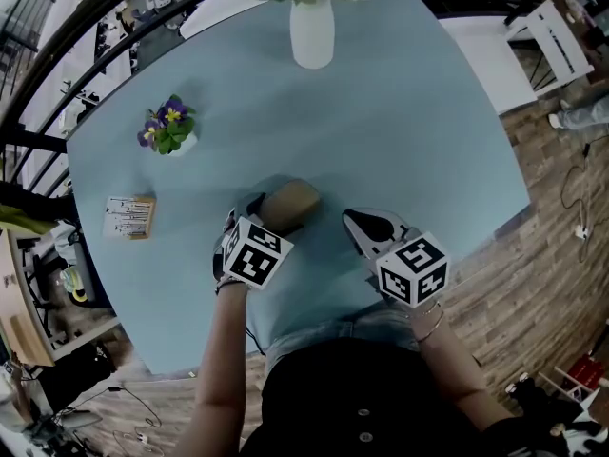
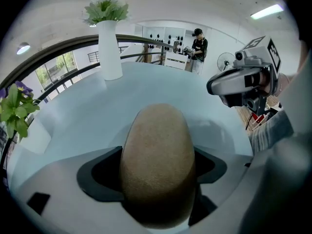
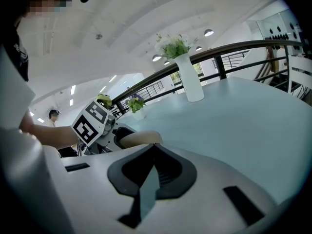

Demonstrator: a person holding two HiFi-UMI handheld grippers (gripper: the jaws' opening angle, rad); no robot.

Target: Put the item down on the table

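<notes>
A brown, egg-shaped item [image 1: 293, 202] is held just over the pale blue table [image 1: 400, 122], near its front edge. My left gripper [image 1: 270, 213] is shut on it; in the left gripper view the item [image 2: 158, 162] fills the space between the dark pads [image 2: 100, 177]. Whether it touches the table I cannot tell. My right gripper [image 1: 364, 227] hovers to its right, shut with nothing in it, its jaws meeting at the tips [image 3: 153, 150]. From the right gripper view the item [image 3: 140, 139] shows beside the left gripper's marker cube [image 3: 91, 122].
A white vase of white flowers [image 1: 312, 29] stands at the table's far side. A small pot of purple flowers [image 1: 169, 129] and a printed card on a wooden block [image 1: 129, 217] sit at the left. A black railing [image 1: 57, 41] curves behind; a white chair [image 1: 557, 31] is at far right.
</notes>
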